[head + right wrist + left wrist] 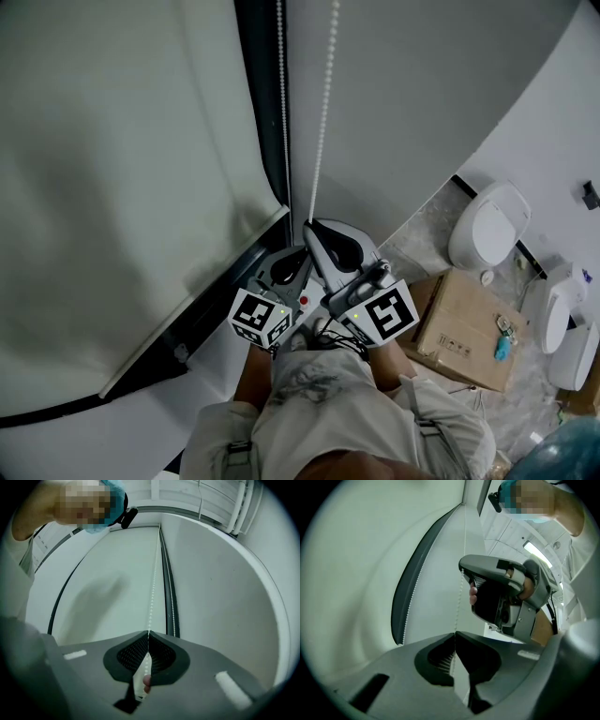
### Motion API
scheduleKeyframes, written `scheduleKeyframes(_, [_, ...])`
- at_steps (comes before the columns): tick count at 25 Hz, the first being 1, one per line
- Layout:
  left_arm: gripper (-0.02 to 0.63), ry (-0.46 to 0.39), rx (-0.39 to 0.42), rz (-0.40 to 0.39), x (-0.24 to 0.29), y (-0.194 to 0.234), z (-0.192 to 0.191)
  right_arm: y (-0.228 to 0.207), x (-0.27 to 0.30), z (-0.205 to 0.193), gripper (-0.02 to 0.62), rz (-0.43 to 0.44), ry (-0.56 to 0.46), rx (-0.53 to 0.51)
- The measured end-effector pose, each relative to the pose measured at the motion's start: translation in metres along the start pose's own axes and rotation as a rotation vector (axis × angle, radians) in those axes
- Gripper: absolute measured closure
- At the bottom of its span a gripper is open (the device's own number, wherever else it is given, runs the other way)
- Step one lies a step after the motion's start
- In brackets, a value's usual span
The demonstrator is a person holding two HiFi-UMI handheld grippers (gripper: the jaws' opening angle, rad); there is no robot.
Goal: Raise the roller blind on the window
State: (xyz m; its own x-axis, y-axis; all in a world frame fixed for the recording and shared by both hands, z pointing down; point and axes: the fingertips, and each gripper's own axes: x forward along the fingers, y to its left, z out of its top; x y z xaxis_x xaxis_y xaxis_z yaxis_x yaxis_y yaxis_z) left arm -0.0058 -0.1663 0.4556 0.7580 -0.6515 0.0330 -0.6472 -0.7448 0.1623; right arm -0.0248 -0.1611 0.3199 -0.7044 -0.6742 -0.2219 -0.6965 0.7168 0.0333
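The white roller blind (112, 187) hangs at the left, its bottom bar (192, 309) low on the window. A white bead chain (323, 122) drops beside the dark window frame (258, 112); its second strand (282, 94) runs along the frame. My right gripper (310, 225) is shut on the chain (153, 588), which runs into its closed jaws (149, 632). Just below it, my left gripper (298, 251) is shut on the same strand (461, 602), pinched at its tips (454, 633). In the left gripper view the right gripper (464, 571) sits above, held by a hand.
On the floor to the right stand white toilets (487, 225) and a cardboard box (464, 328) with keys on a blue tag (503, 342). The person's legs in pale shorts (319, 412) fill the bottom. A plain white wall (422, 84) lies right of the frame.
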Motion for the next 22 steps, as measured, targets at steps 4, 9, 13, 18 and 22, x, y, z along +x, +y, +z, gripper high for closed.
scheduleKeyframes(4, [0.591, 0.113, -0.066, 0.016, -0.003, -0.001, -0.053, 0.003, -0.014, -0.052, 0.578, 0.008, 0.149, 0.059])
scheduleKeyframes(9, [0.589, 0.104, -0.091, 0.01, -0.009, 0.001, -0.06, 0.015, -0.011, -0.058, 0.578, 0.018, 0.137, 0.078])
scheduleKeyframes(13, [0.589, 0.155, -0.098, 0.022, -0.007, 0.006, -0.089, 0.013, -0.015, -0.089, 0.578, 0.005, 0.203, 0.093])
scheduleKeyframes(18, [0.584, 0.134, -0.095, 0.037, -0.018, 0.005, -0.092, 0.014, -0.023, -0.097, 0.578, -0.003, 0.21, 0.099])
scheduleKeyframes(22, [0.518, -0.001, -0.085, 0.05, -0.038, 0.008, -0.031, 0.012, -0.026, -0.097, 0.578, -0.001, 0.204, 0.092])
